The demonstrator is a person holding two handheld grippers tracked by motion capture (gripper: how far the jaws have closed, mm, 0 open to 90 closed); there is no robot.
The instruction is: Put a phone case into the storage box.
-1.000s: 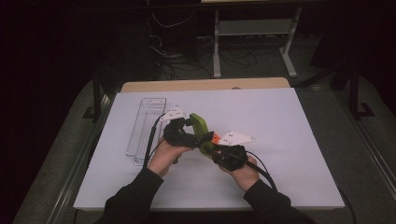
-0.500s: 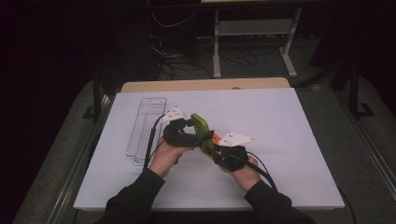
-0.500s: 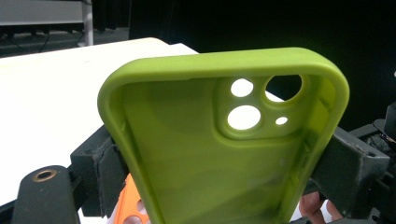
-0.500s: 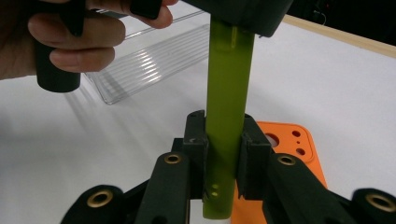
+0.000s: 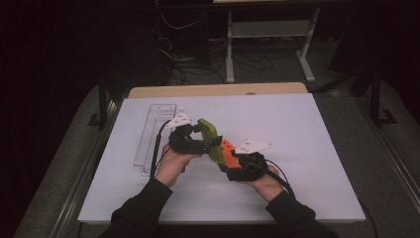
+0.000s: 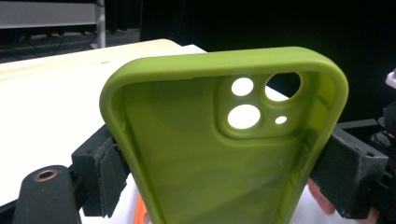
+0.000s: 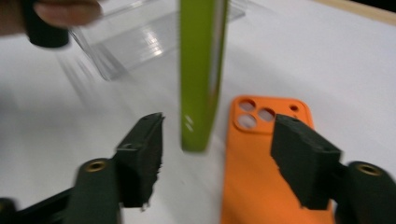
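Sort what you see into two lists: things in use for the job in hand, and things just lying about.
In use:
green phone case, clamped by left gripper
right gripper, jaws just opened off it

Lying about:
orange phone case on the table
clear plastic package

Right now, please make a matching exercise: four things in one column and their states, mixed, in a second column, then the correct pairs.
Things:
1. green silicone phone case
2. orange silicone phone case
3. clear plastic package
4. right gripper

States:
A. lying flat on the white table
B. jaws apart, just opened, touching nothing
C. clamped by the left gripper
D. lying empty left of the hands

Pairs: 1-C, 2-A, 3-D, 4-B
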